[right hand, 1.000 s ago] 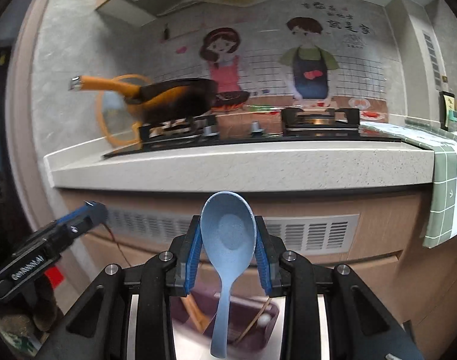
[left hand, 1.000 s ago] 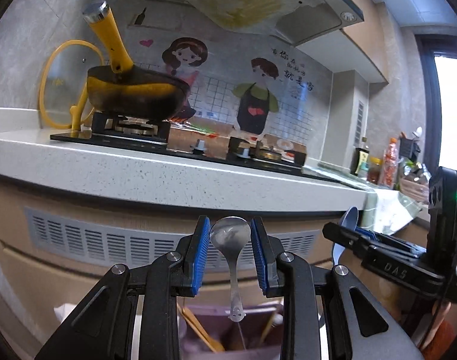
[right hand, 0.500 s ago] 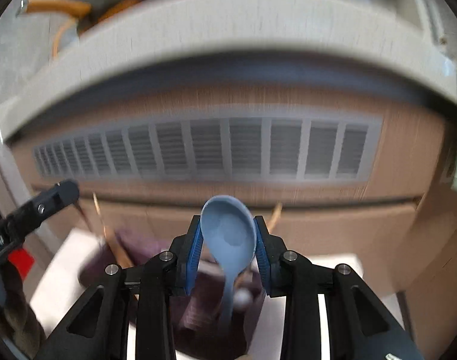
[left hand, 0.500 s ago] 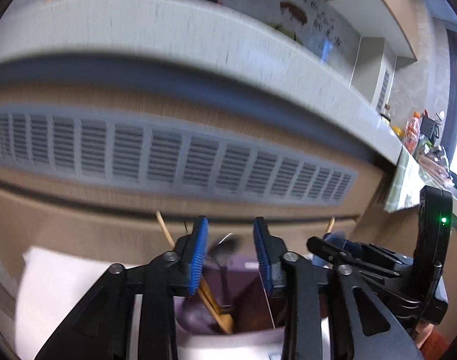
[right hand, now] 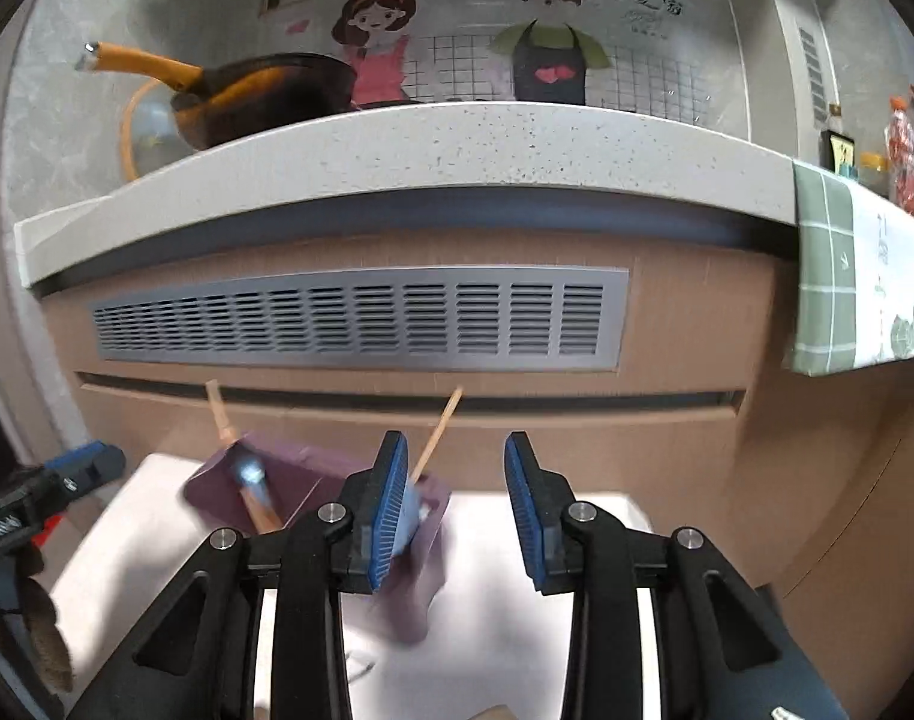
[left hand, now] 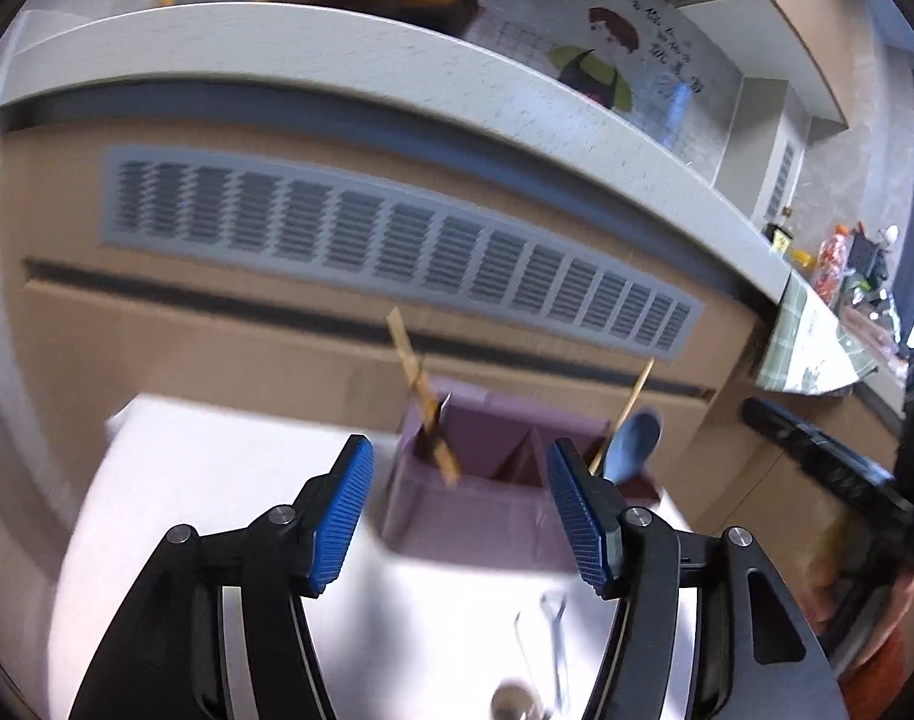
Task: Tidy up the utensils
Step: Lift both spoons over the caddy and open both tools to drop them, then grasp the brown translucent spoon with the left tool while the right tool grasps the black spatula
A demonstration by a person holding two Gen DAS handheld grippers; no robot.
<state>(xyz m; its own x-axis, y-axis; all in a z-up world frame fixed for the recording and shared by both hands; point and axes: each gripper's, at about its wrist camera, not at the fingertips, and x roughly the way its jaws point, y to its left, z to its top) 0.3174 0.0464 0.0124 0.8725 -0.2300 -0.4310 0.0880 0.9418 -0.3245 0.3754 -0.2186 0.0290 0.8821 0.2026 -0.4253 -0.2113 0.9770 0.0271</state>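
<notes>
A purple utensil holder [left hand: 487, 504] with divided compartments stands on a white table [left hand: 217, 480]; it also shows in the right wrist view [right hand: 313, 480]. Wooden chopsticks [left hand: 421, 396] stick out of it, and a blue spoon [left hand: 634, 441] stands in its right compartment. A metal spoon's bowl [right hand: 248, 471] shows in the left compartment. My left gripper [left hand: 460, 507] is open and empty in front of the holder. My right gripper [right hand: 457, 501] is open and empty, just right of the holder. Some metal utensils [left hand: 547, 648] lie blurred on the table below my left gripper.
A kitchen cabinet with a grey vent grille [right hand: 361, 324] rises behind the table, under a white counter [right hand: 397, 150]. A yellow-handled pan [right hand: 241, 90] sits on the counter. A green checked cloth [right hand: 853, 276] hangs at the right.
Both grippers came down to the holder and opened. The metal spoon left my left gripper and the blue spoon left my right; both now stand in the holder.
</notes>
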